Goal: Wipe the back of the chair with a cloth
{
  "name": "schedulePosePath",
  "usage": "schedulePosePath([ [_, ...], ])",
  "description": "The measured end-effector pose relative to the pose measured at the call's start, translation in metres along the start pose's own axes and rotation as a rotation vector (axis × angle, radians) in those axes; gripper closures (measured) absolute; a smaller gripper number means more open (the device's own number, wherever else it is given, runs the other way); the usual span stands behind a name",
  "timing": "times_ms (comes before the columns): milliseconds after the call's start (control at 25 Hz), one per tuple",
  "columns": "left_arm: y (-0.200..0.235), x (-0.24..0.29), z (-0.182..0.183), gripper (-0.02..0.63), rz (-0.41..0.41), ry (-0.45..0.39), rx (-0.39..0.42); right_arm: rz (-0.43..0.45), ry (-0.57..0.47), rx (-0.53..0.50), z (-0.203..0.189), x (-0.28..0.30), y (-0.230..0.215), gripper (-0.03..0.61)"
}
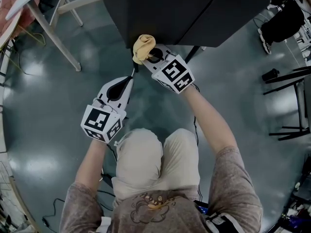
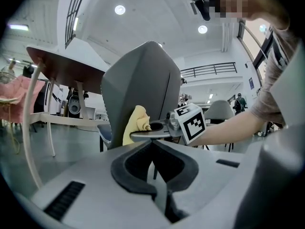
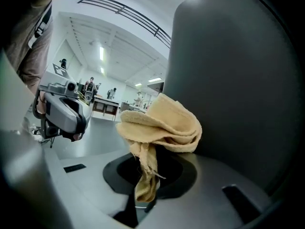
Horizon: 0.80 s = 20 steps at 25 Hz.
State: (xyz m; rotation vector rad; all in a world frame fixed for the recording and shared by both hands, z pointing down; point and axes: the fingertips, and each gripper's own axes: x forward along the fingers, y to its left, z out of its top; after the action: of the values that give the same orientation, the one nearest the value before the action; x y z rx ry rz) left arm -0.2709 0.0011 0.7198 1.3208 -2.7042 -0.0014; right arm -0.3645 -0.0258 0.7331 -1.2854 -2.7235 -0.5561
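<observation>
Yellow cloth at the chair back

The right gripper (image 1: 148,57) is clamped on a bunched yellow cloth (image 1: 144,46) at twelve o'clock in the head view, against the grey chair back (image 1: 184,13). The left gripper (image 1: 130,76), at seven o'clock from it, has its jaws together on nothing. Wiping well probably calls for firm contact and overlapping strokes.

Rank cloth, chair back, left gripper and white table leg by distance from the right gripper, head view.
1. cloth: pinched in the jaws of the right gripper.
2. chair back: just ahead, with the cloth against it.
3. left gripper: lower left, apart from the chair.
4. white table leg: far left.
</observation>
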Motion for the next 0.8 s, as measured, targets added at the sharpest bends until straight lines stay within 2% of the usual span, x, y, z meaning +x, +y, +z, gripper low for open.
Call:
schedulePosePath([
  [280,0.005,-0.004,-0.002,0.604,0.009,-0.009,-0.022,0.031,-0.013,-0.004,0.003,0.003,0.021,0.514],
  [640,-0.014,0.002,0.002,0.606,-0.005,-0.015,-0.022,-0.029,-0.027,0.04,0.003,-0.054,0.015,0.514],
  [800,-0.015,0.004,0.003,0.604,-0.014,-0.023,-0.018,-0.083,-0.031,0.041,0.002,-0.078,0.008,0.514],
])
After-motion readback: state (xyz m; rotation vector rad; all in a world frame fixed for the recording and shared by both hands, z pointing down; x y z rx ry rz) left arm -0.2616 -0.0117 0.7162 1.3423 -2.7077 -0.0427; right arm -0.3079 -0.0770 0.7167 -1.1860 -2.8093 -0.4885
